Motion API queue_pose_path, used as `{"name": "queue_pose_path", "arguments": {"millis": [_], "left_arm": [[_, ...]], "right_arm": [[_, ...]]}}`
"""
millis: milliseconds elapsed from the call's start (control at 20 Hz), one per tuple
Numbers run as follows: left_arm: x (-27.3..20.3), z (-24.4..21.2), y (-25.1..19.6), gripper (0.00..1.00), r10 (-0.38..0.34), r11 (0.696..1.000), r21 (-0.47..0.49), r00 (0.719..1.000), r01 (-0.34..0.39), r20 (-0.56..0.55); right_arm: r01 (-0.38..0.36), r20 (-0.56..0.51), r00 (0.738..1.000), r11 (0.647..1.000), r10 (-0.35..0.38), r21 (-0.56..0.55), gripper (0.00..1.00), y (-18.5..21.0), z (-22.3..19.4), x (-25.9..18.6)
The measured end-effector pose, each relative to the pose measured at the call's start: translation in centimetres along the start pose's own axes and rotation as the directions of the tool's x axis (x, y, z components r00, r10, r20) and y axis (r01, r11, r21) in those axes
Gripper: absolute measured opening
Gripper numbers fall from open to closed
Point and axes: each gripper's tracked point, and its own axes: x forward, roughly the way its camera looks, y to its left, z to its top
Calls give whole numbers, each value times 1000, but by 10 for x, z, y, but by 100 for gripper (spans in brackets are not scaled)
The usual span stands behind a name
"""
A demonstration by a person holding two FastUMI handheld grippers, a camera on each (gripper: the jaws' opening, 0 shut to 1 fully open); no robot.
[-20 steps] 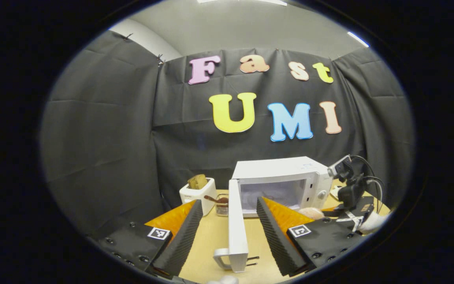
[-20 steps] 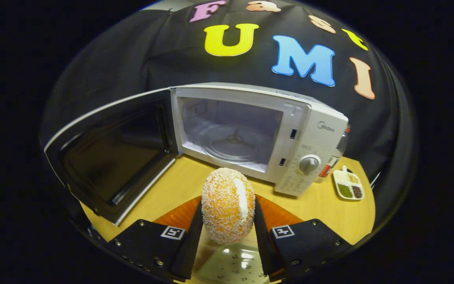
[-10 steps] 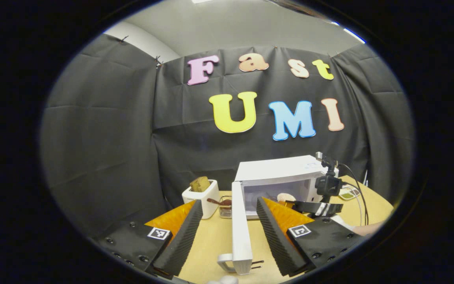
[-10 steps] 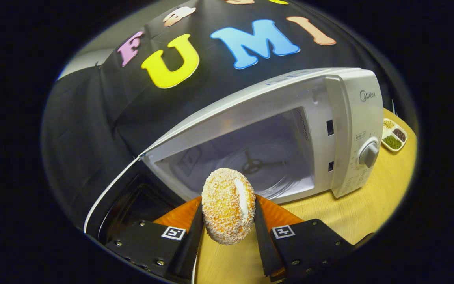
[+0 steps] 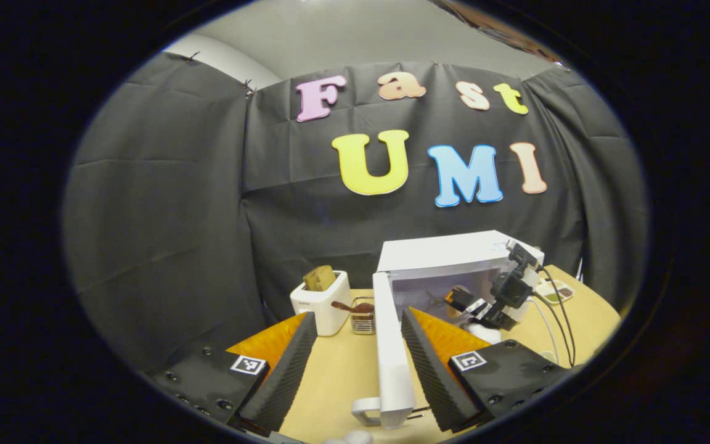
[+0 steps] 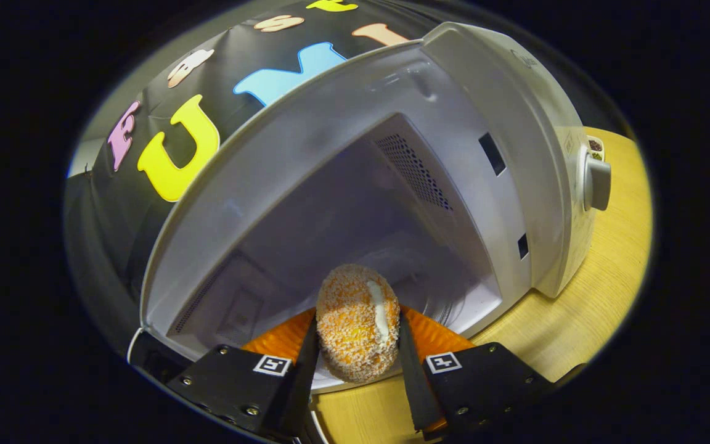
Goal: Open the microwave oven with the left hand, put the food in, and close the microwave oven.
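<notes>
At the microwave (image 6: 515, 154) mouth, your right hand-held gripper (image 6: 358, 345) grips the crumbed roll (image 6: 358, 320) — your left hand-held gripper (image 5: 355, 364) gapes wide, straddling the open door (image 5: 392, 357).

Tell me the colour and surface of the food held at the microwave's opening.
Orange, crusted with pale crumbs, with a white stripe: the round crumbed food ball, best in the right gripper view.

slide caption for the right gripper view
Right gripper carries a crumb-coated bun into the open microwave cavity.
</notes>
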Motion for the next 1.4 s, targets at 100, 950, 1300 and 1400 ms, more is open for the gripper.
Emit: {"name": "queue_pose_path", "arguments": {"millis": [100,950,1300,1400], "left_arm": [[4,-2,0,97,3,999,-42,1000,-4,-9],[-12,4,21,97,35,999,31,998,-36,50],[-25,-28,40,93,41,997,62,999,-41,10],[-26,-43,49,93,43,996,81,999,-43,3]], "right_arm": [[25,-12,1000,1000,-25,16,64,-3,-11,9],[-45,90,992,916,89,-399,98,-3,77,-128],[-103,37,987,783,159,-613,98,-17,105,-230],[-120,29,983,762,179,-637,98,-20,116,-252]]}}
